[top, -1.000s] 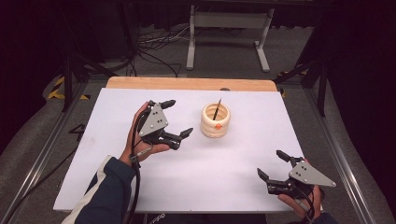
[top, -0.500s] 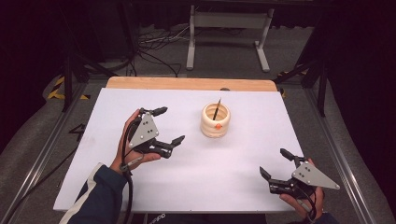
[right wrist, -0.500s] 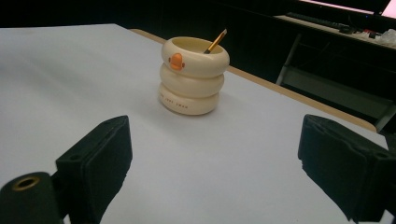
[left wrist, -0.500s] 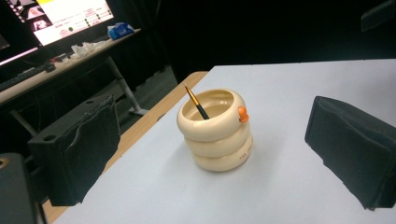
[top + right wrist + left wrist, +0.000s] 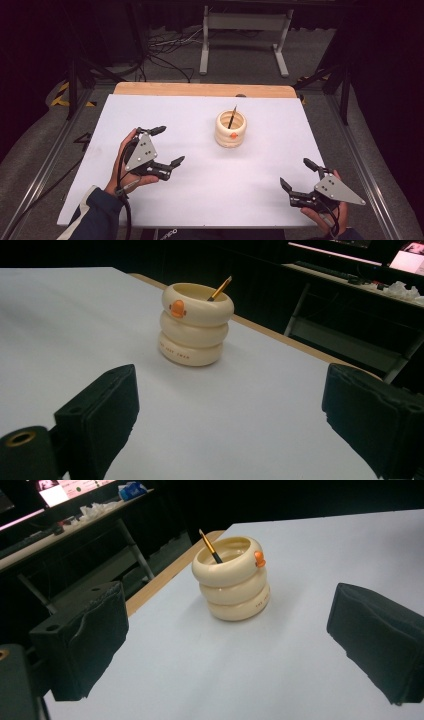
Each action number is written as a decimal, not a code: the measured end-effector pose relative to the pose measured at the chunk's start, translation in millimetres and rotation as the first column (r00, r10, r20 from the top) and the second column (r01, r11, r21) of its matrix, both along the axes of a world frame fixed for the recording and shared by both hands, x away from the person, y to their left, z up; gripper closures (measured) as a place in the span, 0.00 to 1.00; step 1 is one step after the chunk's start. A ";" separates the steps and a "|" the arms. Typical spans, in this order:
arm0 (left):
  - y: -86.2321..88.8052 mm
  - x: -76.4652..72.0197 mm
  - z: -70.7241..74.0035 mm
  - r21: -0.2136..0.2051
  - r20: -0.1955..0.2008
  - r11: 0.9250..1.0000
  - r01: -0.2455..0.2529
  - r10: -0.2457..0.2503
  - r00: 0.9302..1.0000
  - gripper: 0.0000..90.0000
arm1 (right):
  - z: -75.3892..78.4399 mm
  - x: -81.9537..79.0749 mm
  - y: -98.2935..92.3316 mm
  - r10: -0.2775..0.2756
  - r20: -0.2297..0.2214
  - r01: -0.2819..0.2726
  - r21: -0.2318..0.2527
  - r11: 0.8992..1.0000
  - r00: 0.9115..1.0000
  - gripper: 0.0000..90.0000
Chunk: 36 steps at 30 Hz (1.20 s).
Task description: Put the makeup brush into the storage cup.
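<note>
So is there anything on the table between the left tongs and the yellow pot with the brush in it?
No. In the high view, only bare white table lies between the left tongs and the pot.

White table [image 5: 210,200] bright and evenly lit, light probably from overhead; room around the table dim to black; cream holder [image 5: 232,580] casts only a faint soft shadow at its base; high view soft and grainy; near jaws in both gripper views slightly blurred; no glare on the table.
</note>
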State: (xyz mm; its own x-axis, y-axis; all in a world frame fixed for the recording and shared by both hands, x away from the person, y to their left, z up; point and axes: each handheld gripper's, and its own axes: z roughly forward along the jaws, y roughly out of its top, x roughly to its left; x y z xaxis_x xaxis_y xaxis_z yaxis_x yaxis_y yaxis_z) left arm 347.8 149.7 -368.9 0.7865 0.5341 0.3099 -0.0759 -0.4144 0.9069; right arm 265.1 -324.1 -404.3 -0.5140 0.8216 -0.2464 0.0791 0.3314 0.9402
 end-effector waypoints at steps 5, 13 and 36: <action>9.3 -3.9 -5.3 0.016 -0.009 1.000 -0.018 0.018 1.000 0.04 | -0.5 0.2 -0.8 -0.002 -0.002 0.002 0.001 1.000 1.000 0.10; 19.9 -9.1 -12.2 0.033 -0.025 0.999 -0.038 0.038 0.999 0.04 | -1.0 0.4 -0.8 -0.003 0.002 0.003 -0.004 1.000 1.000 0.10; 59.2 -25.4 -42.1 0.066 -0.108 0.992 -0.108 0.115 0.988 0.04 | -2.5 1.4 -2.1 -0.010 -0.004 0.010 0.002 1.000 1.000 0.10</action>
State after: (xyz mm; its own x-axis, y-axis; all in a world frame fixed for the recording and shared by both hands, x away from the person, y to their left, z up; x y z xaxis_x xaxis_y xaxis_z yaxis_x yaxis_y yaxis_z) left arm 322.4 208.9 -411.0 0.7543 0.6036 0.2582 0.0736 -0.4685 0.8804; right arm 266.4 -326.2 -406.8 -0.5072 0.8270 -0.2425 0.0862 0.3286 0.9405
